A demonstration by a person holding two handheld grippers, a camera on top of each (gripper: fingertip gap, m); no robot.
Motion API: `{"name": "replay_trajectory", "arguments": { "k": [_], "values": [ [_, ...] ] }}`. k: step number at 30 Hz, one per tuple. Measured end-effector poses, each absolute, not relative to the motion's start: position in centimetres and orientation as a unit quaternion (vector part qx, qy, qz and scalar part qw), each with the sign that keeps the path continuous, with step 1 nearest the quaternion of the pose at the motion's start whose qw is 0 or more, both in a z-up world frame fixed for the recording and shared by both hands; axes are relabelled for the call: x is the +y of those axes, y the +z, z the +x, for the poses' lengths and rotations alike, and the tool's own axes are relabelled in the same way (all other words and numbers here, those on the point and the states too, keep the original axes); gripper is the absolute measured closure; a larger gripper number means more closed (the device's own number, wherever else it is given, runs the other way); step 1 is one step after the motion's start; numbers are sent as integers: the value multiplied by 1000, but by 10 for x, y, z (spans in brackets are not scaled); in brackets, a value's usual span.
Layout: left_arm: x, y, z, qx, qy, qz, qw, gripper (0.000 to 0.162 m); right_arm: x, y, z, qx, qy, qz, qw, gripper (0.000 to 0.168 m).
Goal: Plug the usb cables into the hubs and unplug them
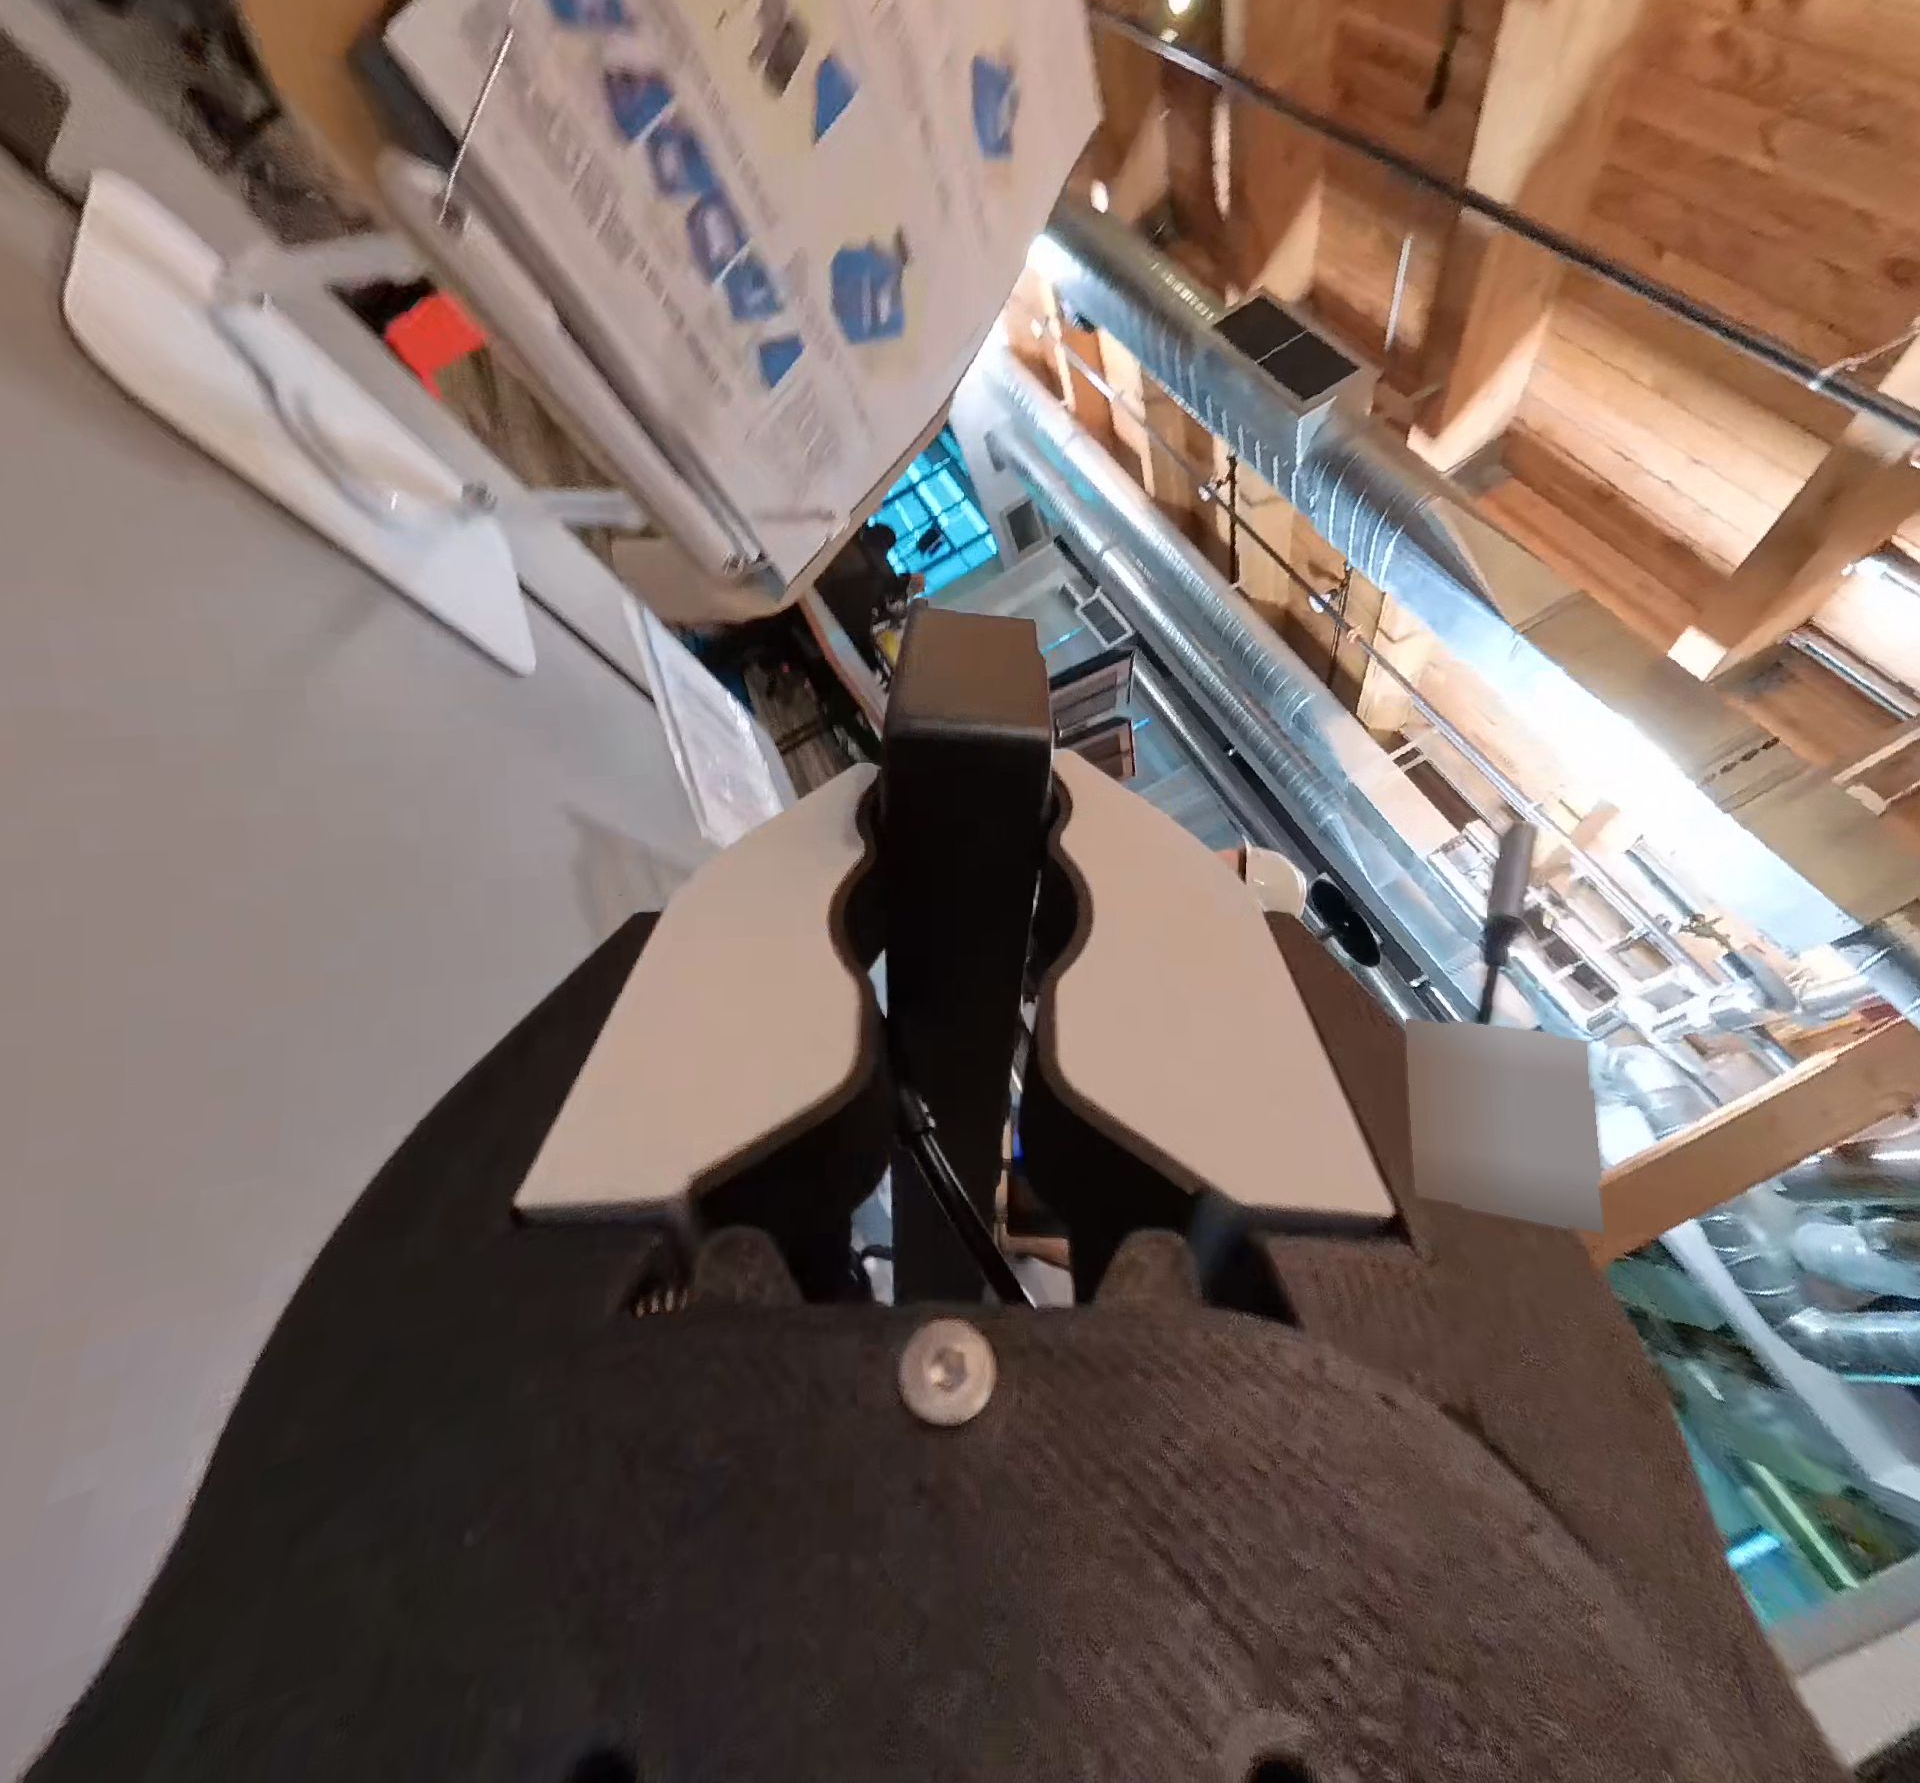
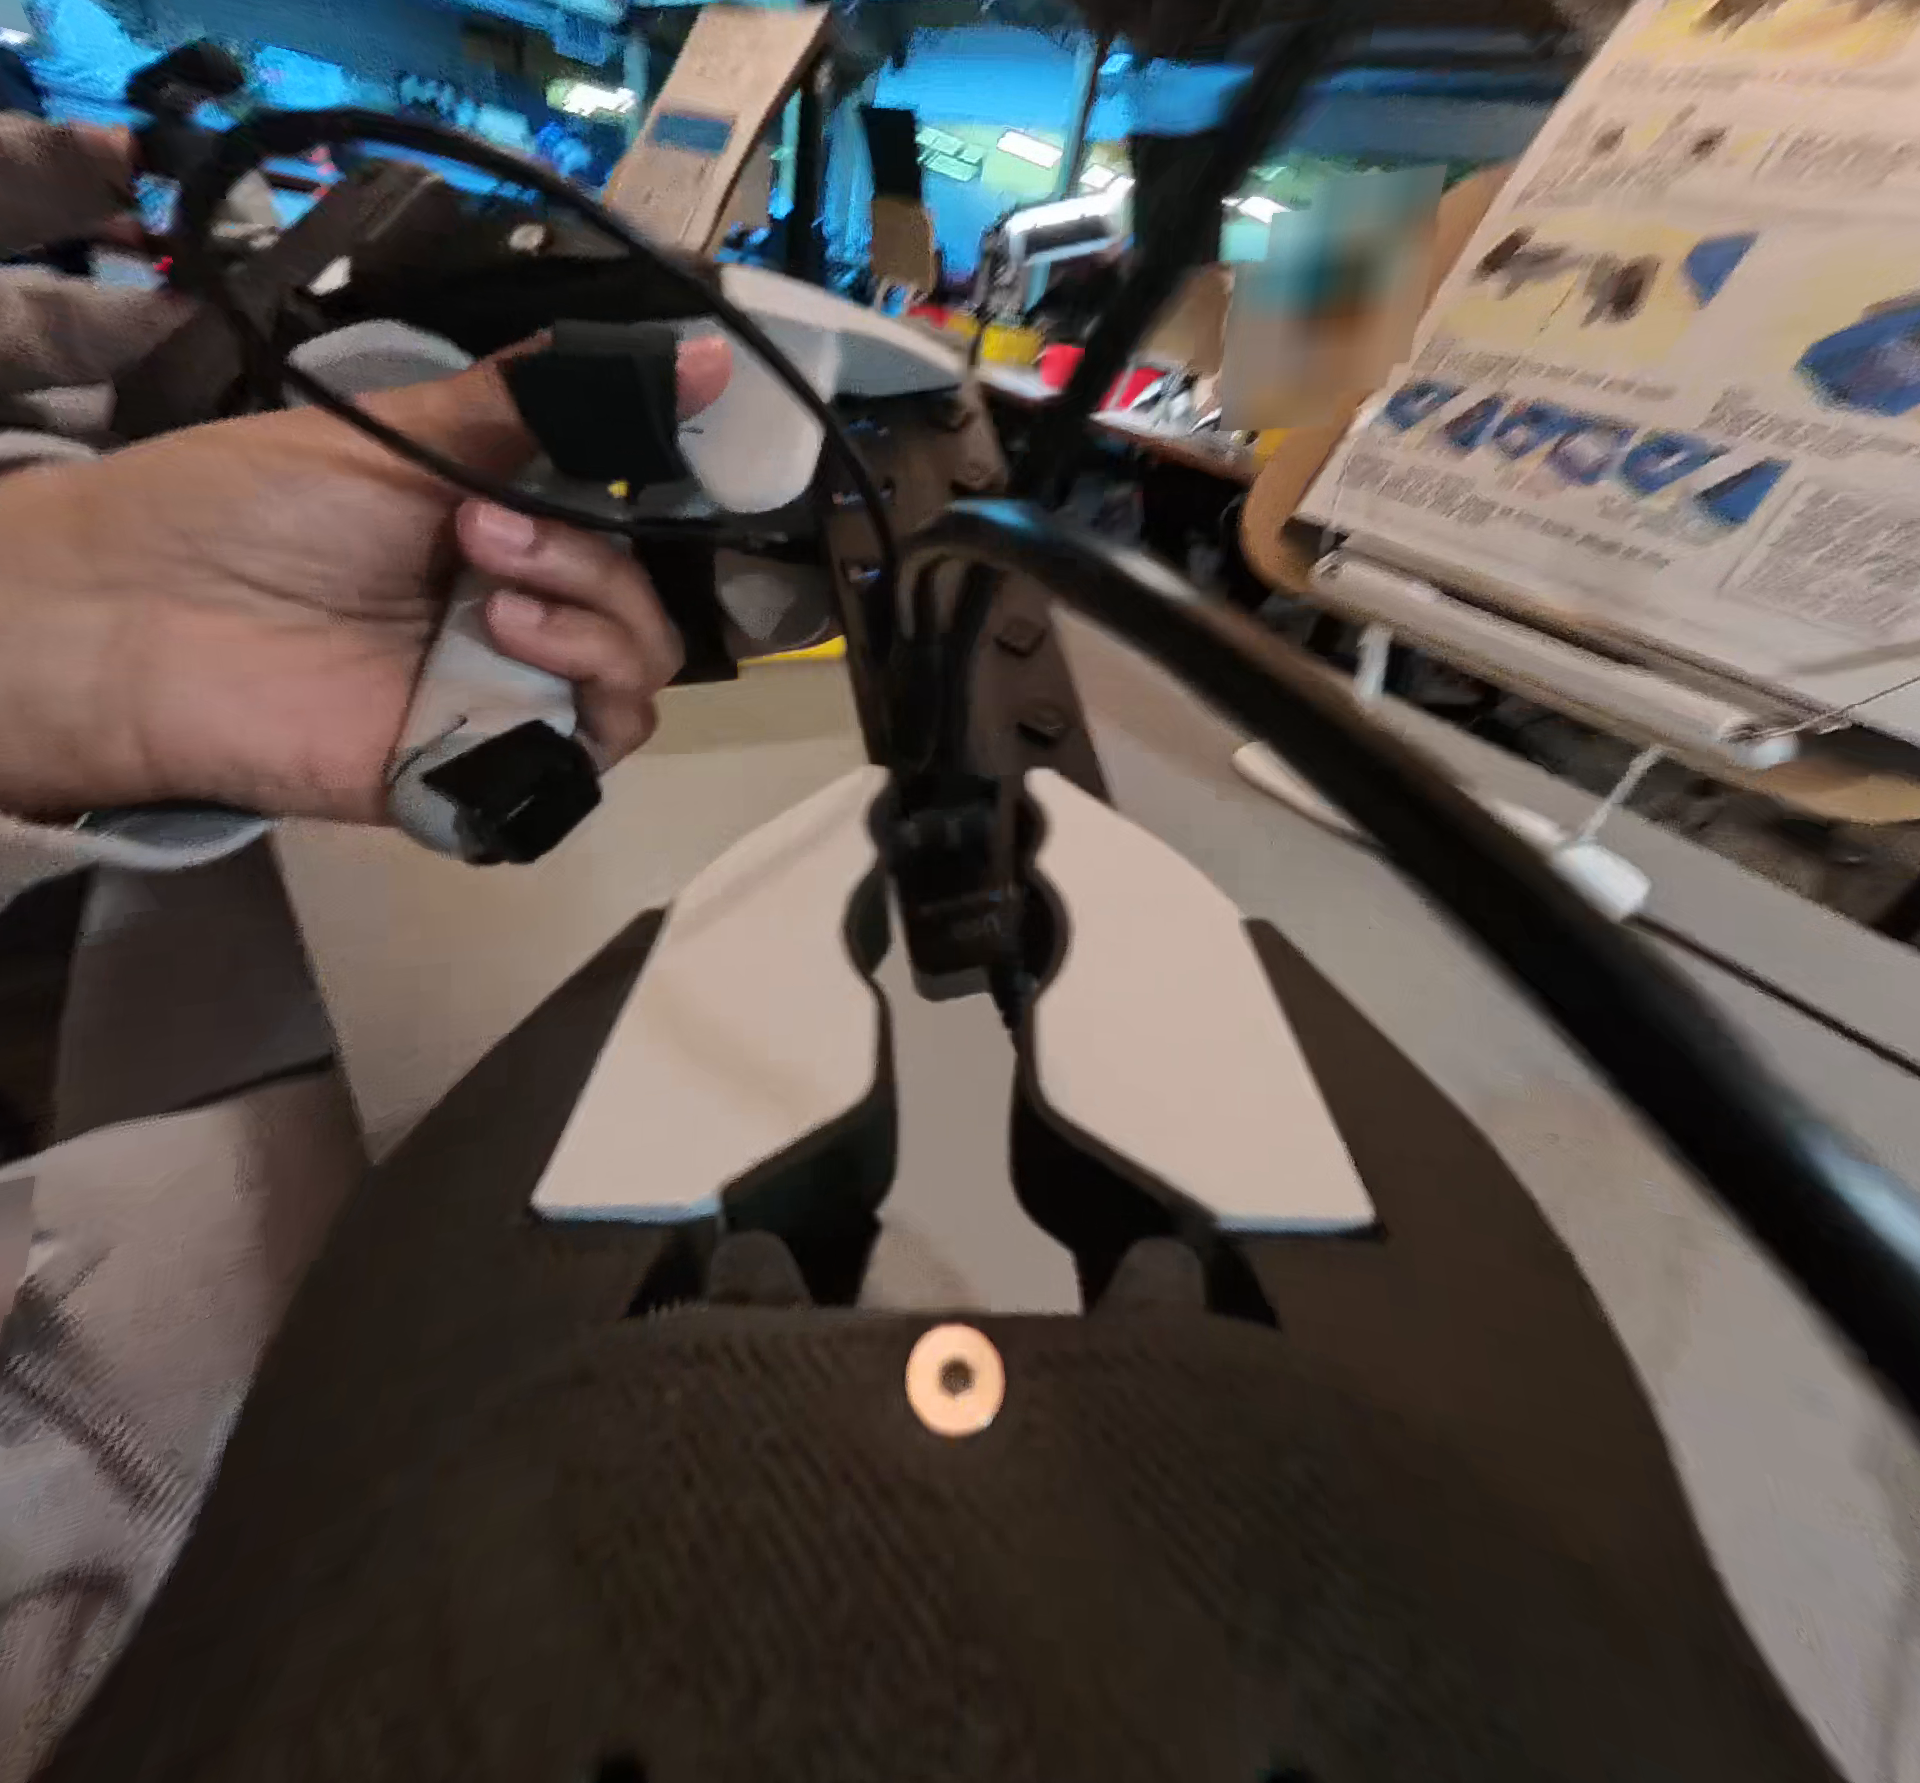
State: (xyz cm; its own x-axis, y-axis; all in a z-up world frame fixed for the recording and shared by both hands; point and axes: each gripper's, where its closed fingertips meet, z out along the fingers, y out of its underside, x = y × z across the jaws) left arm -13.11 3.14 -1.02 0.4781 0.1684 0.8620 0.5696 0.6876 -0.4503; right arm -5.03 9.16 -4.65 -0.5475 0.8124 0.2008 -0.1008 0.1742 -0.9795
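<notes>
**Hub in one gripper, plug in the other, both lifted off the desk**

The left gripper (image 1: 961,798) is clenched around a black hub (image 1: 961,746), a slim dark bar that stands up between the pale fingers (image 1: 758,985) and pokes out past their tips. It is tilted steeply upward, so behind it I see wooden ceiling beams and silver ducting rather than the work surface. A thin black lead trails down from the hub between the jaws.

The right gripper (image 2: 956,860) is closed on a black USB plug (image 2: 956,892), its cable (image 2: 1351,746) arcing away to the right. Ahead of the plug, in the right wrist view, the dark hub body (image 2: 940,611) rises with several leads bunched at it; whether this plug is seated in a port or just short of one I cannot tell, as the picture is smeared by motion.

The person's left hand (image 2: 312,590) grips the other tool's handle at the left. A printed sheet on a stand (image 2: 1662,331) leans at the desk's far right edge, over the grey desk (image 2: 1558,1318).

My judgement: the work is mid-cycle, one plug in hand at the hub, and how many insertions and removals remain is not shown.
</notes>
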Motion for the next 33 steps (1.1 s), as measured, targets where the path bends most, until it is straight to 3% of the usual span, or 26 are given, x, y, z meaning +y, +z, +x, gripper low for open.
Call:
{"name": "replay_trajectory", "arguments": {
  "k": [8, 10, 15, 17, 25, 28, 33],
  "values": [
    [44, -24, -127, -439, -171, -437, 766, 131, 92, -75, -50, -680, 599, -292, 304, 150],
    [51, -18, -122, -399, -191, -459, 771, 117, 96, -71, -48, -645, 649, -330, 231, 150],
    [77, -26, -103, -331, -190, -522, 763, 58, 112, -61, -48, -557, 727, -386, 113, 151],
    [87, -38, -93, -302, -175, -546, 762, 51, 119, -55, -47, -524, 749, -397, 88, 151],
    [127, -64, -40, -260, -332, -522, 741, 66, 114, -51, -38, -467, 795, -386, -21, 151],
    [114, -54, -48, -254, -341, -483, 766, 95, 102, -54, -32, -472, 796, -376, -51, 151],
    [114, -60, -47, -236, -318, -519, 758, 94, 100, -56, -33, -469, 798, -374, -63, 151]
  ]
}}
